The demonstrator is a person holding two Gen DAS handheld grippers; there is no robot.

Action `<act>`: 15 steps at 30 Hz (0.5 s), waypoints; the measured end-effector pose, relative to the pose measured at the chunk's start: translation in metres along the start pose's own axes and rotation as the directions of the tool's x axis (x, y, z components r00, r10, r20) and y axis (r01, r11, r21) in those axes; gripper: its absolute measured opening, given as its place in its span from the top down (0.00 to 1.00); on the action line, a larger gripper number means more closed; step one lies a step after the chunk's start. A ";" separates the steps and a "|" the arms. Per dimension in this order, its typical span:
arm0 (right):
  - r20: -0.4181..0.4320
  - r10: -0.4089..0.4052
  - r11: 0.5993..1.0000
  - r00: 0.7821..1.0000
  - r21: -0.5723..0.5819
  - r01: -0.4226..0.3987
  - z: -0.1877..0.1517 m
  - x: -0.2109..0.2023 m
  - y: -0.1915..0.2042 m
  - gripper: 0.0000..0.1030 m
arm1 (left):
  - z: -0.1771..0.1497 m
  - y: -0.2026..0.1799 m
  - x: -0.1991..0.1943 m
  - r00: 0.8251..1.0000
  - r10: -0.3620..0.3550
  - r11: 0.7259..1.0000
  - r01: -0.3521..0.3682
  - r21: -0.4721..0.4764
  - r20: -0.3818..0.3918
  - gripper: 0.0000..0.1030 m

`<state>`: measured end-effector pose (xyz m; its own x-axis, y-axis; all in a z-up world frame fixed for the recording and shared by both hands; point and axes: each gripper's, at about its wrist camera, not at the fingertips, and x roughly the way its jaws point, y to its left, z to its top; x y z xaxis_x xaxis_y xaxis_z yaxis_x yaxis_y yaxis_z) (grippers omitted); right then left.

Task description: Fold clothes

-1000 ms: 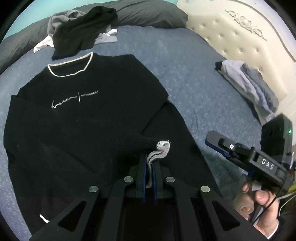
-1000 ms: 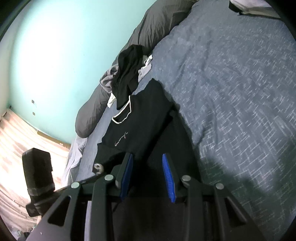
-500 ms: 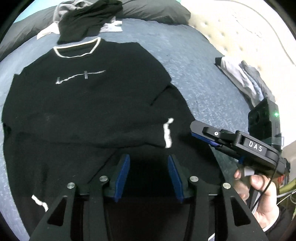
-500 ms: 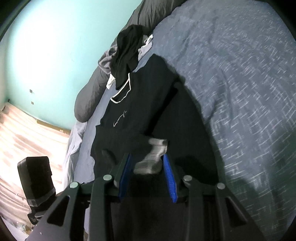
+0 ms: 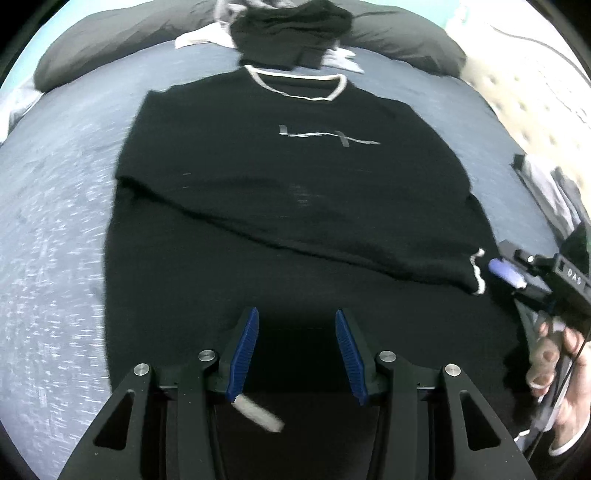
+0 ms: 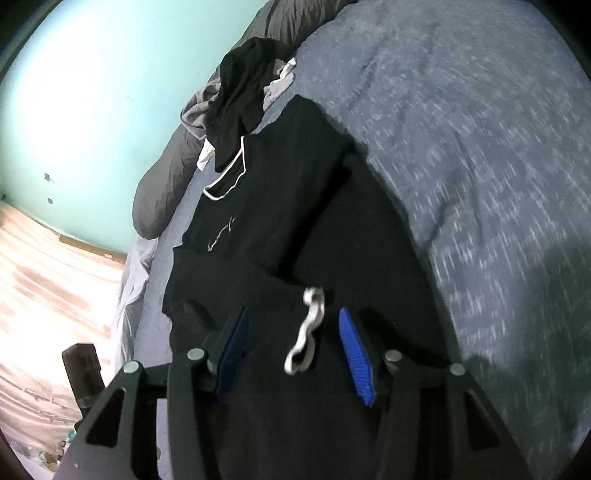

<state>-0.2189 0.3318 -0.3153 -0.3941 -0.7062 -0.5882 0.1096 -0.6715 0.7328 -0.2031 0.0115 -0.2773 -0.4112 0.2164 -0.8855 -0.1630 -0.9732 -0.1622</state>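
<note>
A black sweater (image 5: 295, 177) with a white collar lies front-up on the blue bedspread (image 5: 55, 206). One sleeve is folded across its body, and the white cuff (image 5: 478, 271) rests near the right side. My left gripper (image 5: 295, 332) hovers open over the sweater's lower part, nothing between its blue pads. A second white cuff (image 5: 258, 411) lies under its left finger. In the right wrist view my right gripper (image 6: 293, 328) stands open around the folded sleeve's white cuff (image 6: 308, 328), which sits between the pads. The right gripper (image 5: 513, 277) also shows at the left view's right edge, held by a hand (image 5: 561, 373).
A heap of black and grey clothes (image 5: 291, 33) lies by the dark pillows (image 5: 110, 40) at the bed's head. Folded grey garments (image 5: 554, 184) sit near the padded headboard (image 5: 517, 74). Bare bedspread (image 6: 461, 129) stretches right of the sweater. A wooden floor (image 6: 44, 295) borders the bed.
My left gripper let go of the sleeve cuff, opened and swung left over the sweater's hem. The sleeve now lies flat across the body. My right gripper moved in around its cuff.
</note>
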 end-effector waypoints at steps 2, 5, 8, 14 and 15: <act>0.015 -0.015 1.000 1.000 -0.024 0.015 0.007 0.001 0.002 0.50 | -0.002 0.011 0.000 1.000 0.008 1.000 -0.008 -0.021 0.009 0.54; 0.016 -0.034 0.999 0.999 -0.033 0.035 0.012 0.007 -0.001 0.50 | -0.006 0.023 0.001 1.000 0.008 0.999 -0.007 -0.047 0.018 0.54; 0.002 -0.047 0.998 0.999 -0.036 0.047 0.014 0.015 -0.002 0.50 | -0.011 0.028 0.004 1.000 0.003 0.998 -0.002 -0.059 0.020 0.54; -0.010 -0.040 0.996 0.999 -0.085 0.039 0.012 0.023 0.006 0.50 | -0.020 0.036 0.010 1.000 -0.007 0.997 0.007 -0.080 0.007 0.54; -0.011 -0.040 0.995 0.999 -0.088 0.039 0.012 0.024 0.005 0.51 | -0.021 0.038 0.010 1.000 -0.007 0.996 0.008 -0.084 0.007 0.54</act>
<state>-0.2388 0.3138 -0.3213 -0.3884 -0.6812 -0.6206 0.1741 -0.7156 0.6765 -0.1948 -0.0251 -0.3017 -0.4160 0.2237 -0.8814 -0.0903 -0.9746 -0.2048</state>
